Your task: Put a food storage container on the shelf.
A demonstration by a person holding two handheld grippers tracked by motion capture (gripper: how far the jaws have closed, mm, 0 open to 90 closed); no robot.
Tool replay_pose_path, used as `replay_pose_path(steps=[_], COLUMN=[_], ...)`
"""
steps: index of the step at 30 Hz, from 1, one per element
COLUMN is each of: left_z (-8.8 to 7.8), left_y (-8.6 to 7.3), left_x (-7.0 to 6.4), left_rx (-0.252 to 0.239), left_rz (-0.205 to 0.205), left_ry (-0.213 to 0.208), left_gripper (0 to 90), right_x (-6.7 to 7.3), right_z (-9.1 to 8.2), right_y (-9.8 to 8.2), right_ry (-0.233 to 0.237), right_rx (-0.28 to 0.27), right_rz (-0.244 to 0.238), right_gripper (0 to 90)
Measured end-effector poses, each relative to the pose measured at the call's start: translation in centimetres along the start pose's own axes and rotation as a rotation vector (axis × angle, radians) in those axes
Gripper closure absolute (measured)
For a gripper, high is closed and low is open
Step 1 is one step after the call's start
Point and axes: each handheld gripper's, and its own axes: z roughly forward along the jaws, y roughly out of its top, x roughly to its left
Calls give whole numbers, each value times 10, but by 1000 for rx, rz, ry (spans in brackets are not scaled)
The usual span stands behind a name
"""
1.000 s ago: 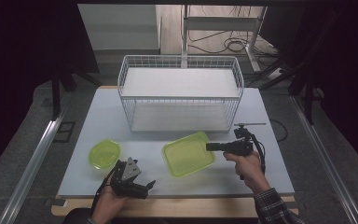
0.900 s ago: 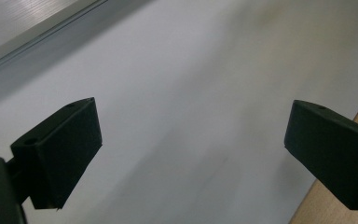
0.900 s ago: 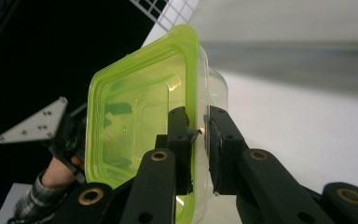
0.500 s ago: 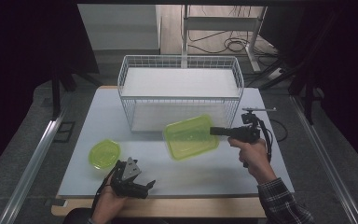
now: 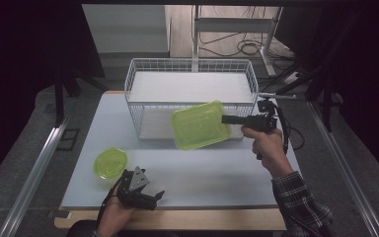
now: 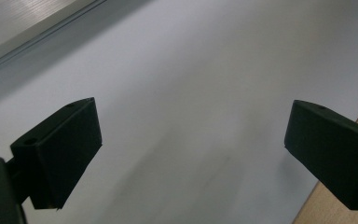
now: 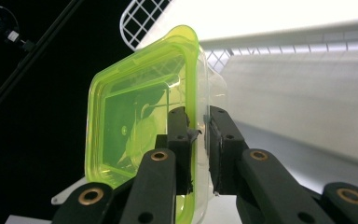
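Lifted since the earlier frame, square lime-green translucent plastic container (image 5: 200, 125) hangs before white wire basket (image 5: 190, 67), its rim pinched by my right gripper (image 5: 225, 118); left gripper (image 6: 191, 140) gapes empty; thin edge grip risks slip or snagging.

The white wire basket (image 5: 190, 98) blocked the table's far middle, and the green container (image 5: 201, 125), held up tilted before its front wall, barred that approach. The small green bowl (image 5: 110, 162) stood near left. The white tabletop (image 5: 217, 177) between lay open.
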Motion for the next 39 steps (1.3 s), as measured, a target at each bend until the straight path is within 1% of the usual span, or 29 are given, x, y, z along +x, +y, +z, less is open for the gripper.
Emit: replay_pose_path(steps=[4,9,19,26,29,30,33,37,39], left_z=[0,0,0,0,0,-1,-1,-3,-4], left_y=[0,0,0,0,0,0,0,0,0], left_x=[0,0,1,1,1,2,2,3,4], left_rx=[-3,-3,-8,-1,-3,-3,-10,-26,-36], left_rz=[-3,-3,-10,-6,-10,-5,-17,-41,-55], left_ry=[-3,-2,-2,-1,0,2,1,-7,-14], left_gripper=[37,37,37,37,37,36,37,36,35], right_x=[6,11,12,14,15,15,13,11,10], right_z=[1,3,6,9,12,13,16,20,22], right_y=[11,24,45,59,65,67,71,77,79], right_ry=[-10,-22,-60,-90,-114,-119,-129,-158,-163], right_rx=[-17,-34,-78,-113,-128,-133,-149,-159,-166], right_rz=[-13,-27,-24,-22,-27,-27,-14,-10,-6], right_gripper=[800,800,799,799,800,799,799,799,799])
